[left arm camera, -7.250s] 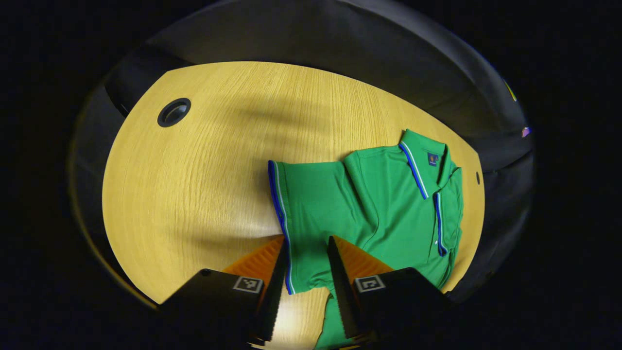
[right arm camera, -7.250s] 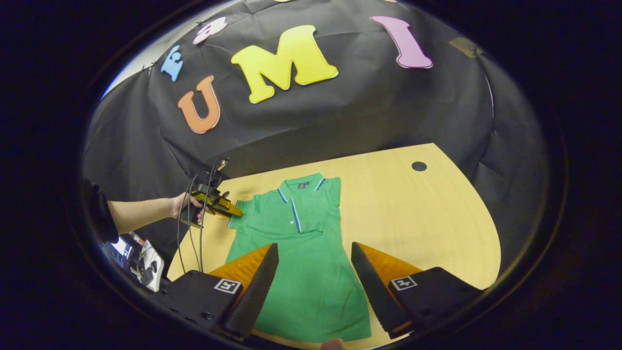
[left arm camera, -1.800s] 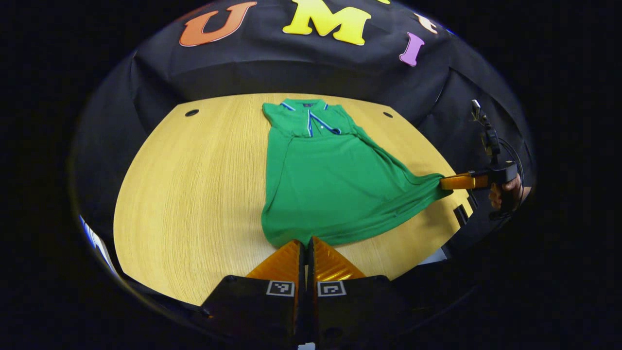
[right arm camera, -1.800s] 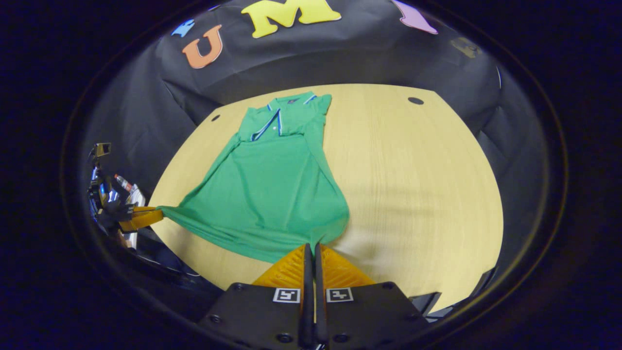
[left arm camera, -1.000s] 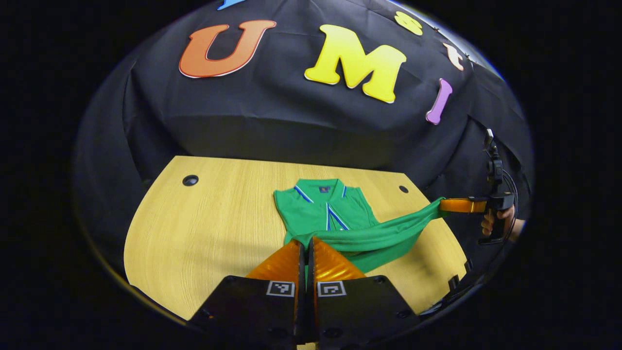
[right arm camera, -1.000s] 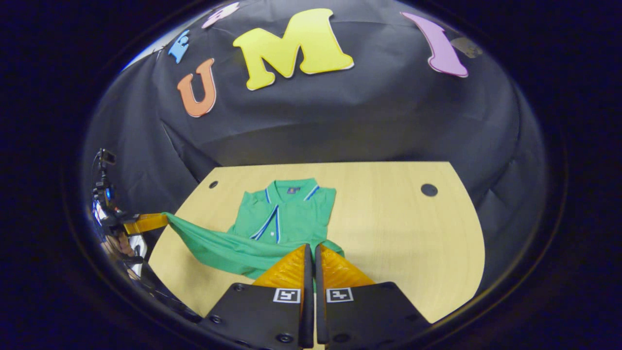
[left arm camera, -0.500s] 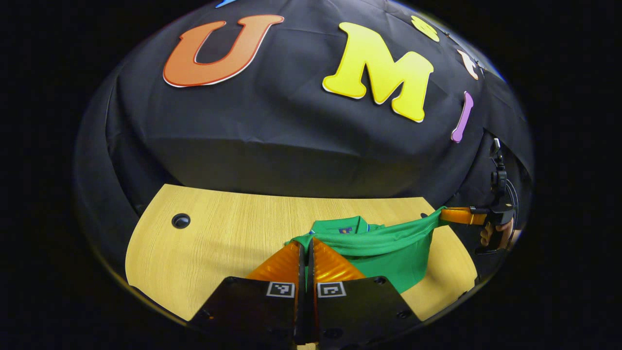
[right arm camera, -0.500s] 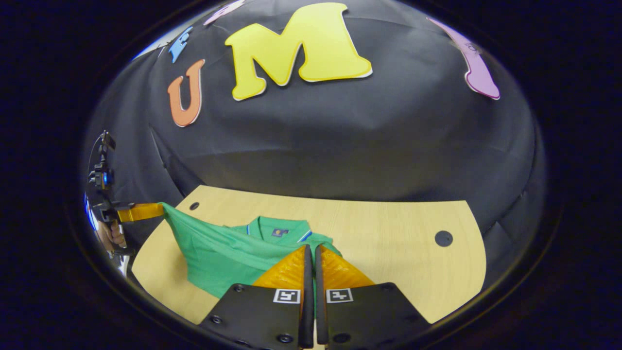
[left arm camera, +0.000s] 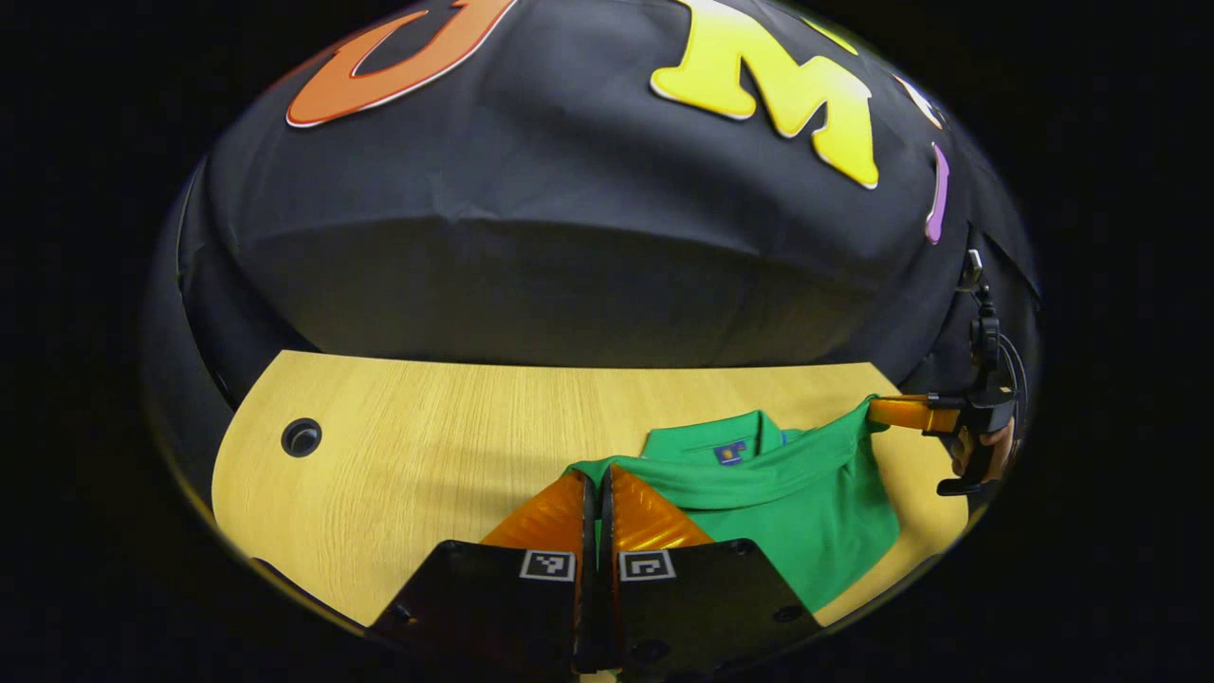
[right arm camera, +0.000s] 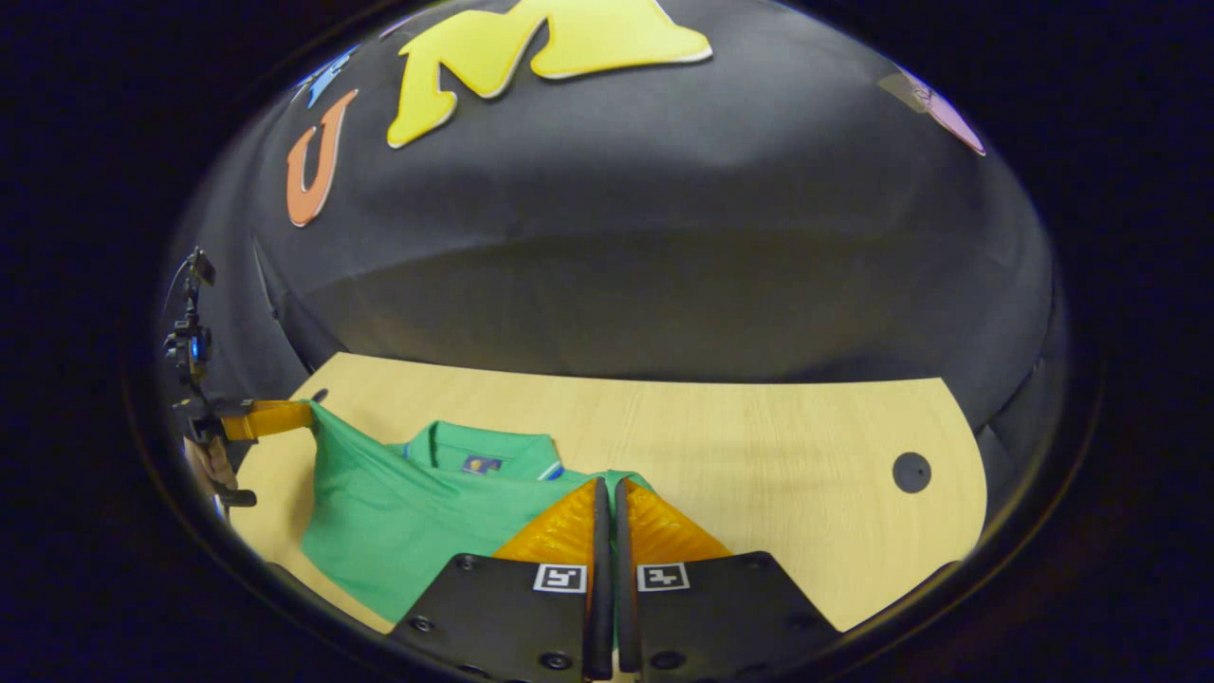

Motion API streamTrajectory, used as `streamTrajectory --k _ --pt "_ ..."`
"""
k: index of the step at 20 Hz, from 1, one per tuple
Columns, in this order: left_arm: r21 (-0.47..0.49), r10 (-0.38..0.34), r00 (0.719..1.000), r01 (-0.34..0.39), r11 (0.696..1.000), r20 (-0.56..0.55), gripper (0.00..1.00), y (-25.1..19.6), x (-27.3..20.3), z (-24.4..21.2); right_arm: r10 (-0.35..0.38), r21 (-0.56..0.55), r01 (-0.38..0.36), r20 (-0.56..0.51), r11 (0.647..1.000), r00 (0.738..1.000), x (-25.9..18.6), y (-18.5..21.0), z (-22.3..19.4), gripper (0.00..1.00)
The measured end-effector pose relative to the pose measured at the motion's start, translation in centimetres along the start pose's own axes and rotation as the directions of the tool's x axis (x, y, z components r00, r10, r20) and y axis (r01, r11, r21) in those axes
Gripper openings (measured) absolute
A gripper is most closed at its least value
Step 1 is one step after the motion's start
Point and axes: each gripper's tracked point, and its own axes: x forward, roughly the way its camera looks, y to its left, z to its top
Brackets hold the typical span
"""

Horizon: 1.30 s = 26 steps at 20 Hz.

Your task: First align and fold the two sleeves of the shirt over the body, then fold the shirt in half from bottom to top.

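A green polo shirt (left arm camera: 806, 512) with blue-and-white trim lies on the wooden table (left arm camera: 427, 446), its bottom half carried up over the body so the hem sits just below the collar (left arm camera: 730, 446). My left gripper (left arm camera: 597, 474) is shut on one hem corner. In the right gripper view the shirt (right arm camera: 398, 522) shows folded too, and my right gripper (right arm camera: 607, 486) is shut on the other hem corner. Each view shows the other gripper farther off, the right gripper (left arm camera: 892, 413) and the left gripper (right arm camera: 275, 417), each pinching the hem, with a hand (left arm camera: 982, 451) behind.
The black cloth wall (left arm camera: 569, 266) rises close behind the table's far edge. A round cable hole (left arm camera: 301, 436) lies at the table's left side, and another cable hole (right arm camera: 910, 471) at its right. Bare wood stretches to both sides of the shirt.
Both grippers have carried the hem forward and lower, from mid-air over the chest to just below the collar. The fold now covers the placket and lies flatter.
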Motion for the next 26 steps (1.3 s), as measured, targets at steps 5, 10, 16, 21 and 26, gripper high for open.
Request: streamTrajectory --k 5,10,16,21,26 --pt "0.003 0.081 0.994 -0.081 0.997 -0.067 0.04 2.5 2.8 -3.3 -0.044 -0.010 0.044 -0.037 0.999 0.998 2.8 -1.3 -2.2 0.05" --pt "0.007 0.122 0.983 -0.122 0.992 -0.137 0.19 2.9 3.3 -5.4 -0.078 -0.046 0.076 -0.039 0.996 0.996 3.1 -1.9 -2.4 0.11" --pt "0.019 0.164 0.982 -0.163 0.986 -0.098 0.93 2.1 -0.5 -2.6 -0.124 -0.021 0.124 0.019 0.992 0.992 0.2 -2.3 0.5 0.67" --pt "-0.012 0.185 0.982 -0.185 0.983 0.043 0.95 0.2 -7.2 3.0 -0.156 -0.050 0.165 0.161 0.985 0.975 -7.2 0.3 5.0 0.89" --pt "-0.015 0.196 0.948 -0.199 0.980 0.252 0.99 -3.5 -18.8 9.9 -0.165 -0.060 0.195 0.333 0.979 0.928 -19.8 5.1 8.9 0.89"
